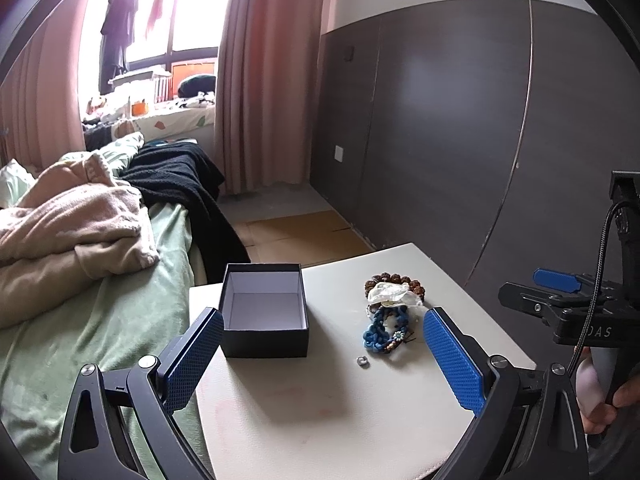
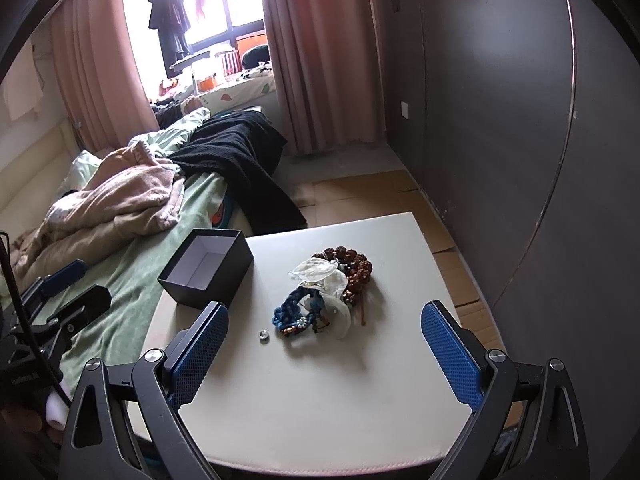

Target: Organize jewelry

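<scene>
While both grippers hovered, the scene held:
Table (image 2: 360, 400): white, beside bed (image 1: 120, 320).
Box (image 1: 264, 316): black, lidless, on table's bed-side edge.
Left gripper (image 1: 324, 352): fingers wide, empty.
Right gripper (image 2: 324, 344): fingers wide, empty.
Bracelet pile (image 2: 324, 292): right of box.
Ring (image 2: 263, 335): beside pile.

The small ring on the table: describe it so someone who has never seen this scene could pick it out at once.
On the white table by the bed, find the open black box and the heap of bracelets to its right. The ring lies alone on bare tabletop just in front of the heap's blue bracelet. It is the only tiny, silvery, separate piece.
</scene>
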Demonstrator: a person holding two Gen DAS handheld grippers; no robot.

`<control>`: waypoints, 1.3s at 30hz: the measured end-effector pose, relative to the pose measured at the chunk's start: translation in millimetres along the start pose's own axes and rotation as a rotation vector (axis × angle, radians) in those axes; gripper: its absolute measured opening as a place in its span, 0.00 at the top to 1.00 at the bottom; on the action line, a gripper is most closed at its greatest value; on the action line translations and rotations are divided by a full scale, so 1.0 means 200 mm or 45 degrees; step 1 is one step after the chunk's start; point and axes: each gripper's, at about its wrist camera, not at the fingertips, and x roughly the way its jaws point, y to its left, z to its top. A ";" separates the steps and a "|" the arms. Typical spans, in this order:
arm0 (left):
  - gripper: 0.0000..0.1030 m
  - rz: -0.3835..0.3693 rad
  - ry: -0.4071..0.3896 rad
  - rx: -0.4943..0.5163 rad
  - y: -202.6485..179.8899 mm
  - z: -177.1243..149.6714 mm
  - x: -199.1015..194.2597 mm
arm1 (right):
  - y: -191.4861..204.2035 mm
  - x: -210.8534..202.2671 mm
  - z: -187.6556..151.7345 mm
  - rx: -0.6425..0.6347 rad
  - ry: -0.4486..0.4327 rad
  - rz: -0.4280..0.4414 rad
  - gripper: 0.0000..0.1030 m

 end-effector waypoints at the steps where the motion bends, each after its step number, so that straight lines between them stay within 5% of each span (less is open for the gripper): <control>1: 0.03 0.000 -0.001 -0.003 0.00 0.00 0.00 | 0.00 0.00 0.00 0.005 0.001 0.002 0.05; 20: 0.03 -0.022 0.004 -0.019 0.00 0.01 0.03 | 0.00 -0.02 0.00 0.010 -0.032 0.017 0.05; 29: 0.03 -0.140 0.023 -0.113 0.00 0.05 0.13 | -0.13 0.03 0.06 0.156 -0.025 0.011 0.05; 39: 0.26 -0.209 0.160 -0.150 -0.04 0.04 0.41 | -0.23 0.20 0.09 0.294 0.054 0.046 0.06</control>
